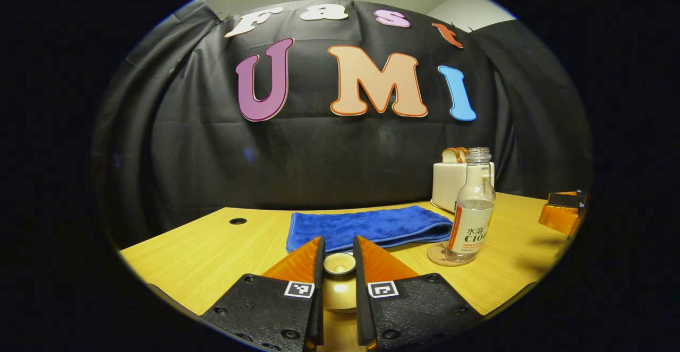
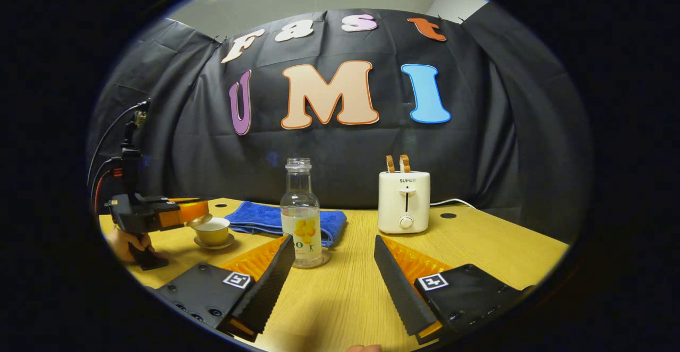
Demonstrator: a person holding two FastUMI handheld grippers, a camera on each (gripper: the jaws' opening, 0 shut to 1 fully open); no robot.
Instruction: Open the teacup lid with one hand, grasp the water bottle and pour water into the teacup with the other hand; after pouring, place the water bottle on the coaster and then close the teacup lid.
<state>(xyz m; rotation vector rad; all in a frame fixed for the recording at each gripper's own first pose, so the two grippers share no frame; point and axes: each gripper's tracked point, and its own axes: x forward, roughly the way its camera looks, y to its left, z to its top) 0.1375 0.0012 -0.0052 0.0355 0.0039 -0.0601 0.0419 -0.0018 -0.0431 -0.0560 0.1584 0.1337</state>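
In the left gripper view, my left gripper (image 1: 338, 245) is shut on the knob of the gold teacup lid (image 1: 339, 265). The right gripper view shows that same left gripper (image 2: 192, 212) holding the lid just above and left of the open gold teacup (image 2: 212, 231), which stands on its saucer. The clear water bottle (image 2: 301, 211), uncapped and about a third full, stands upright on a round coaster (image 2: 322, 259). My right gripper (image 2: 333, 241) is open, a little short of the bottle and slightly to its right. From the left, the bottle (image 1: 470, 208) rests on the coaster (image 1: 436, 255).
A folded blue towel (image 1: 366, 226) lies behind the cup. A white toaster (image 2: 404, 201) with two bread slices stands at the back, its cord trailing right. A hand (image 2: 125, 243) grips the left gripper's handle. The wooden table (image 2: 478, 246) has cable holes.
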